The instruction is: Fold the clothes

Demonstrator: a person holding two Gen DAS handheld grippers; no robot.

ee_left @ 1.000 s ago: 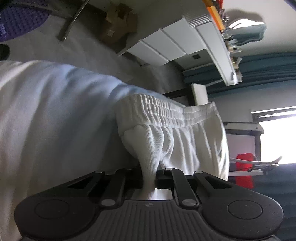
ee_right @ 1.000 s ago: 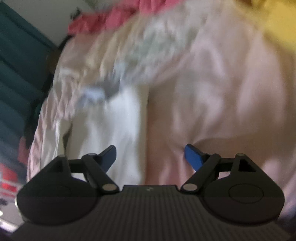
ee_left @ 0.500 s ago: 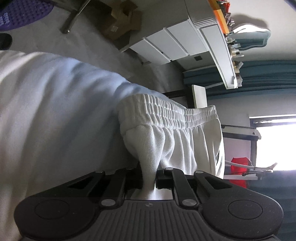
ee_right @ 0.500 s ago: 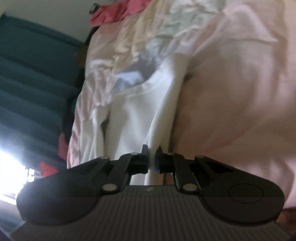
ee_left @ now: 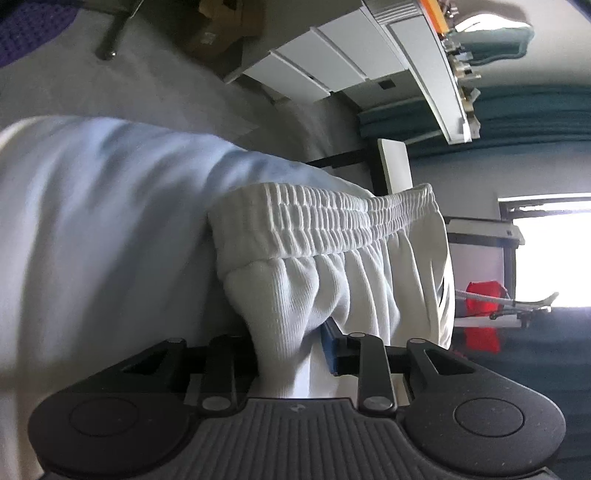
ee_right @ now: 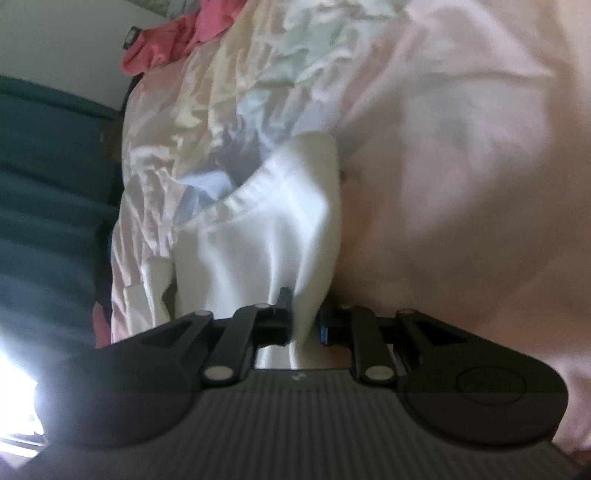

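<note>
White ribbed shorts [ee_left: 332, 280] with an elastic waistband hang in the left wrist view. My left gripper [ee_left: 291, 350] is shut on a bunch of their fabric just below the waistband. The jaws stand a little apart around the thick cloth. In the right wrist view the same white shorts [ee_right: 266, 236] stretch away over the pale pink bed sheet [ee_right: 461, 166]. My right gripper [ee_right: 304, 325] is shut on a fold of their fabric.
A white drawer unit [ee_left: 332, 62] and a cardboard box [ee_left: 218, 26] stand on the grey floor. Teal curtains [ee_left: 517, 110] and a bright window [ee_left: 554, 251] are at the right. A red cloth [ee_right: 162, 48] and crumpled clothes [ee_right: 258, 85] lie on the bed.
My right gripper has gone from open to shut on the shorts and has lifted the fabric. My left gripper's jaws have spread slightly around the cloth, which it still holds.
</note>
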